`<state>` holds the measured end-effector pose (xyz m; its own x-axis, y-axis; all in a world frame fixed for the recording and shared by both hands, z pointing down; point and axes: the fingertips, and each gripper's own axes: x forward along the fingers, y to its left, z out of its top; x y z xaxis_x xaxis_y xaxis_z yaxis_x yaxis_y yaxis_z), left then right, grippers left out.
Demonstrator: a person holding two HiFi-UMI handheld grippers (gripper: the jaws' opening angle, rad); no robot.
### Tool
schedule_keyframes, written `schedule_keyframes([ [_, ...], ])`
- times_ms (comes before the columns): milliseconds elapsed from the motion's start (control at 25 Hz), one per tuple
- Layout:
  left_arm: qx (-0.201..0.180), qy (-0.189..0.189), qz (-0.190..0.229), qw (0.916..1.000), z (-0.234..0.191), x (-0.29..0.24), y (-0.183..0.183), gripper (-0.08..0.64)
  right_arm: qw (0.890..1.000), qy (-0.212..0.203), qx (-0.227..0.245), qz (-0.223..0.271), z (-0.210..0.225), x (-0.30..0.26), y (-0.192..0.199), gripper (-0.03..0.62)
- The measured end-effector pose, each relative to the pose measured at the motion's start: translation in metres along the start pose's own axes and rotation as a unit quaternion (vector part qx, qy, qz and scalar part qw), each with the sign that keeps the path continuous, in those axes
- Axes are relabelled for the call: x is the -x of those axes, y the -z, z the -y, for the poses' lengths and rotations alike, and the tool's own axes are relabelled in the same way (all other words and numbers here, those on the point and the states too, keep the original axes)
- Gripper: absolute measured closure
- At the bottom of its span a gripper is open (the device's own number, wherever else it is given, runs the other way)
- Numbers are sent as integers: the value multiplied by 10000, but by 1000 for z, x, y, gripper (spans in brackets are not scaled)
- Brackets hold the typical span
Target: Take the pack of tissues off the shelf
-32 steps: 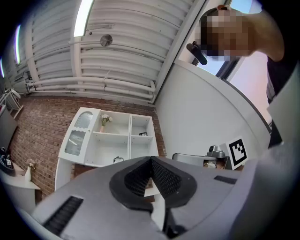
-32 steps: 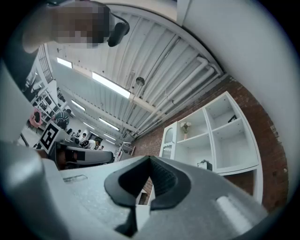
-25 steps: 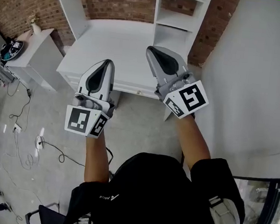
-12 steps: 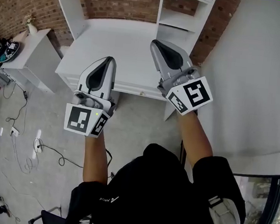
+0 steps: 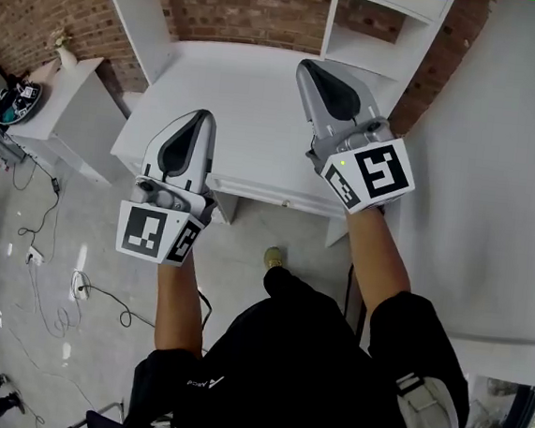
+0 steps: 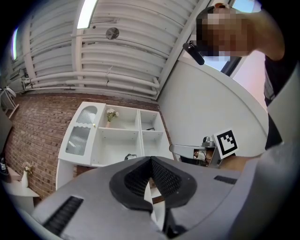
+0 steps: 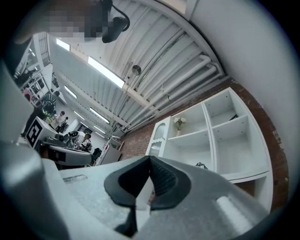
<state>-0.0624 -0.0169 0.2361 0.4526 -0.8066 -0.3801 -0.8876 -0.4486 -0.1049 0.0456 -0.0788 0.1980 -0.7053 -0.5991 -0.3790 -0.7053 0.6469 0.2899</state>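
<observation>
Well, the pack of tissues can't be picked out for sure. A small dark item [image 6: 130, 157] lies on the floor of the wide middle compartment of the white painted shelf unit [image 6: 117, 136], too small to say whether it is the pack. In the left gripper view it shows just above and left of the jaw tips; in the right gripper view the same item [image 7: 200, 165] shows to the right of the tips. Another small dark thing [image 6: 150, 128] sits in the upper right compartment, too small to name.

The left hand-held gripper [image 6: 151, 161] is clenched, ribbed black pads meeting at the tips with nothing between them. The right hand-held gripper [image 7: 150, 159] is clenched just the same, empty. From the head view, the left hand-held gripper [image 5: 200, 117] and the right hand-held gripper [image 5: 307, 64] are both held up over the white tabletop [image 5: 241, 102], pointing at the shelf unit [image 5: 359, 48] ahead and well apart from it, the right one further forward.

Above the grippers' line, a pale vase of flowers [image 6: 110, 115] stands in a top compartment, beside a ribbed glass cabinet door [image 6: 79, 136]. A red brick wall [image 5: 240, 8] backs it all.
</observation>
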Motion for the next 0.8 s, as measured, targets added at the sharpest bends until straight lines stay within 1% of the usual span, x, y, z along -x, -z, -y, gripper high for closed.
schedule_keyframes([
  [200, -161, 108, -25, 9998, -52, -74, 31, 561, 9993, 262, 244, 84, 59, -66, 35, 591],
  [440, -195, 234, -27, 9995, -105, -158, 63, 561, 9976, 536, 427, 41, 127, -139, 72, 589],
  [640, -114, 290, -29, 9995, -143, -203, 86, 561, 9962, 744, 431, -102, 168, -189, 100, 588],
  [800, -31, 456, 52, 9989, -163, -229, 95, 561, 9939, 916, 540, -291, 187, -217, 113, 554],
])
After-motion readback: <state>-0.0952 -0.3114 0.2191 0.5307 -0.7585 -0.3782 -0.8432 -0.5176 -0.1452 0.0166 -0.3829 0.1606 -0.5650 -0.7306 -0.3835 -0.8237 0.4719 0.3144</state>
